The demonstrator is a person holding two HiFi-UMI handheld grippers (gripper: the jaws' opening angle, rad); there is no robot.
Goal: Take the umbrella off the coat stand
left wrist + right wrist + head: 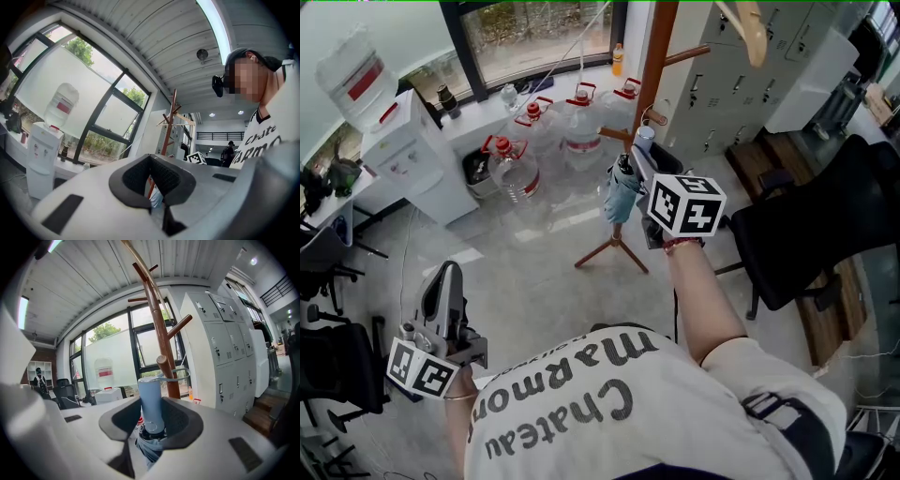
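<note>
A folded light-blue umbrella (pixel 622 192) hangs beside the brown wooden coat stand (pixel 654 66). My right gripper (pixel 636 164) is shut on its pale blue handle (pixel 151 401), with the gathered canopy drooping below the jaws. In the right gripper view, the handle's thin strap loop (pixel 174 376) circles a short peg (pixel 164 363) of the coat stand (pixel 161 329). My left gripper (pixel 442 281) hangs low at the left, far from the stand, shut and with nothing in it. Through its narrow jaw gap (pixel 152 187) a bit of the distant umbrella shows.
Several large water bottles (pixel 516 169) stand on the floor behind the stand's feet, with a white water dispenser (pixel 422 155) to the left. A black office chair (pixel 806 234) is close on the right, grey lockers (pixel 741 84) behind it. A wooden hanger (pixel 750 28) hangs high.
</note>
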